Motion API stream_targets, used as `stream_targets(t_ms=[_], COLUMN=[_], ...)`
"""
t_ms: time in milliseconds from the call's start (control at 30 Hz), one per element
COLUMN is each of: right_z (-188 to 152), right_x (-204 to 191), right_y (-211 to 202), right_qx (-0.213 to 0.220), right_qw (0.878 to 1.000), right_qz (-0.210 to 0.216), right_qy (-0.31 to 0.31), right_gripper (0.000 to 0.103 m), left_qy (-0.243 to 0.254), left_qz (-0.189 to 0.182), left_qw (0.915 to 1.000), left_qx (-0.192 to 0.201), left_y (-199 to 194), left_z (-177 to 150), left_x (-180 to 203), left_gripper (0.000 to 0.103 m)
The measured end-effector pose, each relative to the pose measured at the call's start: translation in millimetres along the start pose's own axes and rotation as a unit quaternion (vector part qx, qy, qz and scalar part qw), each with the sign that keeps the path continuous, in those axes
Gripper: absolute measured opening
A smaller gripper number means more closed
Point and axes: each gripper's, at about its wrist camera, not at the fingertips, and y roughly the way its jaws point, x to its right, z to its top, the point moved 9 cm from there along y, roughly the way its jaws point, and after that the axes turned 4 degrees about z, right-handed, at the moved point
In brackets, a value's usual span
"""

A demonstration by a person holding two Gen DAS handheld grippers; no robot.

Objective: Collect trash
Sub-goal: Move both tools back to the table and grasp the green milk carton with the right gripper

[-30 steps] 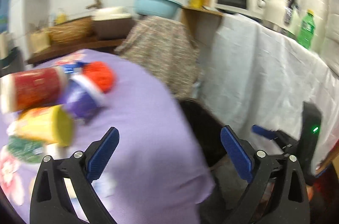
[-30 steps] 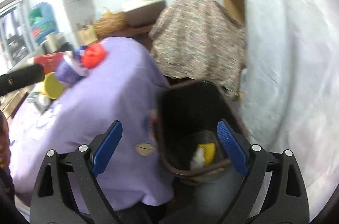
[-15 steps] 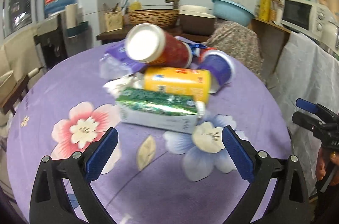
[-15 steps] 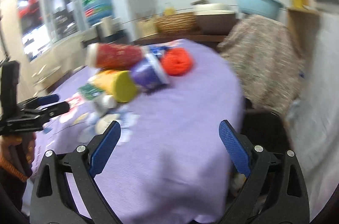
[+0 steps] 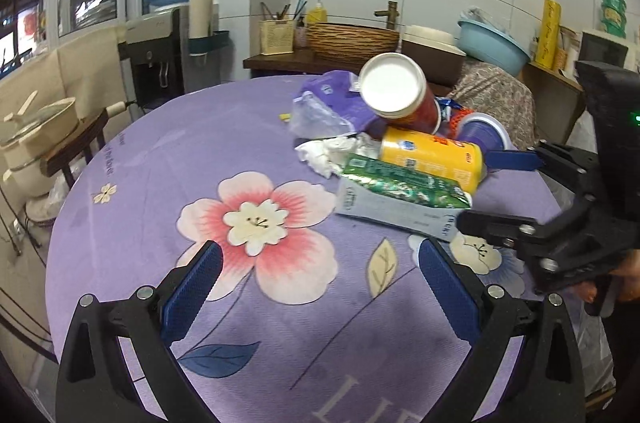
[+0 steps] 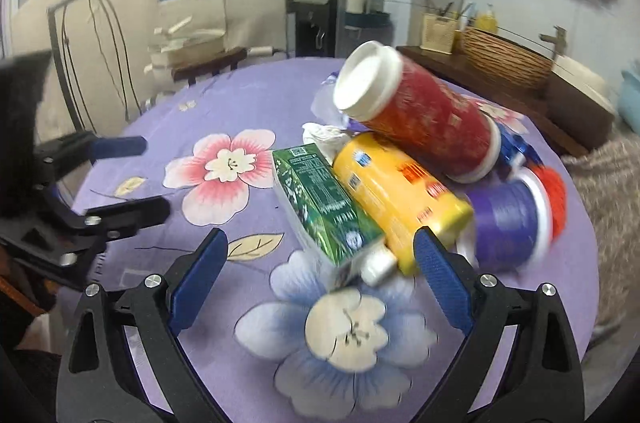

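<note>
Trash sits in one heap on the far right part of my round table, on the purple flowered cloth [image 5: 168, 151]. Left gripper [image 5: 320, 283] hangs over the near side of the cloth, above the pink flower print, jaws wide apart, nothing between them. Moving right in the left wrist view: clear plastic bag with purple wrapper [image 5: 332, 107], crumpled white tissue [image 5: 332, 151] just in front of it, then green carton [image 5: 396, 195] lying flat nearest me, yellow can [image 5: 432, 155] on its side right behind and touching it, red tube [image 5: 404, 95] with white lid tilted on top of the pile. Purple cup [image 5: 484, 135] lies at the right end beside the yellow can; something orange-red behind it, can't tell what. Right gripper [image 6: 320, 263] comes in from the right side, jaws also spread and holding nothing, hovering just short of the carton's near end, where a white cap [image 6: 378, 265] shows in the right wrist view. That view is motion-blurred on the right. Neither gripper touches any trash.
</note>
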Motion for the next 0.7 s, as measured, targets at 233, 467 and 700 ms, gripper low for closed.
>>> stream_targets(t_ms=[233,467,700], right_z=[9.1,10.3,7.7], right_x=[-12.5,-34.8,-27.1], right_y=[50.5,81.4,87.9], right_qx=[-0.077,-0.105,-0.115], right_qw=[0.992,0.968,0.963], right_qz=[-0.011,-0.061,-0.082], right_qy=[-0.099,-0.220,-0.229], right_gripper=[0.093,0.092,0.065], left_qy=[-0.014,-0.039,-0.046], left_qz=[0.011,0.009,0.007], left_qw=[0.9998,0.9991,0.9986], left_qx=[-0.009,-0.014,-0.024], left_y=[5.1,9.4,15.2], left_z=[-4.8,-6.5,-10.2], left_x=[-20.1,-37.2,-42.6], left_gripper=[0.097,0.097,0.097])
